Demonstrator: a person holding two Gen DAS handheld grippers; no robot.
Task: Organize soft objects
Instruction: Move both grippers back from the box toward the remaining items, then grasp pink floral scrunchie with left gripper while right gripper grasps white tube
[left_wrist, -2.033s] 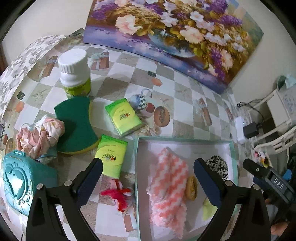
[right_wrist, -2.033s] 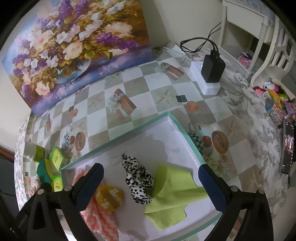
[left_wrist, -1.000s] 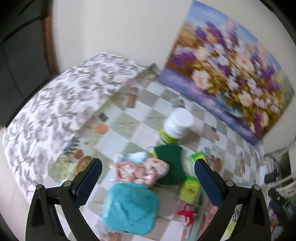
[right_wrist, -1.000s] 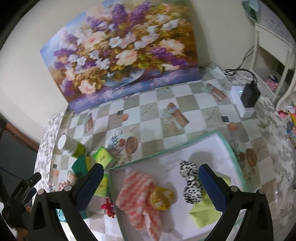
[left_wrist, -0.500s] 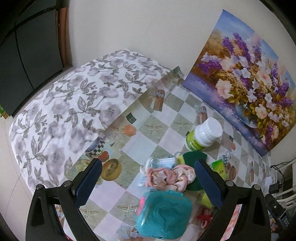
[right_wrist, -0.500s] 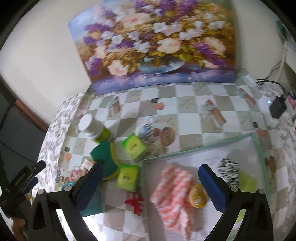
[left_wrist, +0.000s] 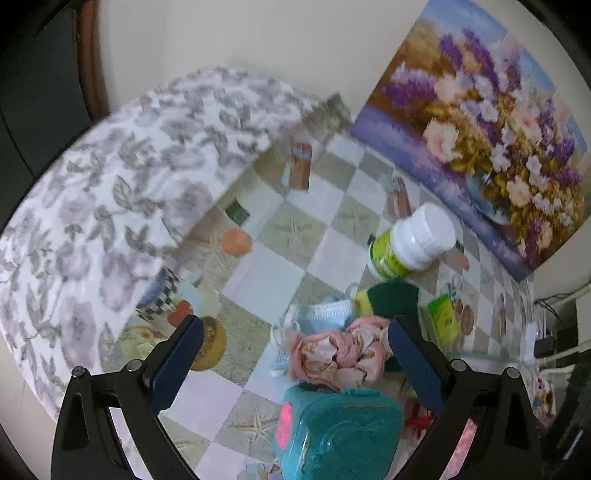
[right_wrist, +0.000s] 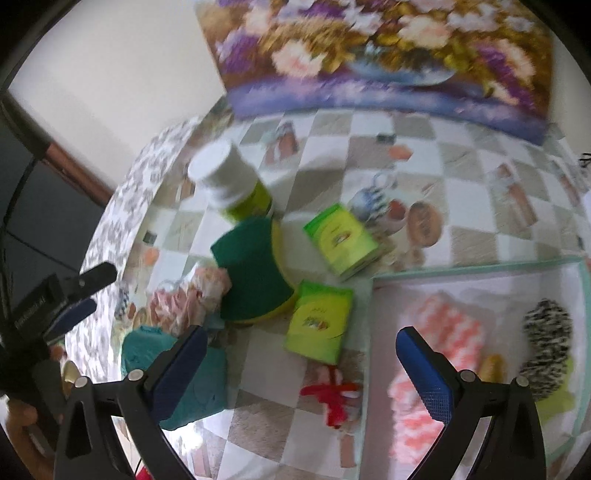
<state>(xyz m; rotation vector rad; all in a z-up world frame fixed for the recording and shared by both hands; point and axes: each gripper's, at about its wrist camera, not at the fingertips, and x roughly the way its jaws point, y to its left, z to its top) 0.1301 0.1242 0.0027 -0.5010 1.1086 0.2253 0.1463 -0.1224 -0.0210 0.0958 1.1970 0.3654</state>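
My left gripper (left_wrist: 293, 332) hangs open above the table, nothing between its fingers. Just past it lie a crumpled pink scrunchie (left_wrist: 340, 354) and a blue face mask (left_wrist: 321, 314), beside a green sponge (left_wrist: 391, 299). My right gripper (right_wrist: 300, 339) is open too, over a green tissue pack (right_wrist: 319, 319) and a red bow (right_wrist: 332, 395). A second tissue pack (right_wrist: 341, 240) lies farther back. The white tray (right_wrist: 443, 277) on the right holds a pink-and-white cloth (right_wrist: 436, 369), a leopard scrunchie (right_wrist: 546, 339), a yellow round item (right_wrist: 491, 367) and a green cloth (right_wrist: 557, 402).
A white-capped bottle (left_wrist: 410, 240) stands behind the sponge. A teal plastic case (left_wrist: 340, 435) sits just in front of the pink scrunchie. A flower painting (left_wrist: 480, 110) leans on the wall at the back. The floral tablecloth (left_wrist: 110, 184) drops off at the left edge.
The left gripper has come lower and closer to the pink scrunchie and teal case. The right gripper has swung left and down from over the tray toward the tissue packs. Both stay open.
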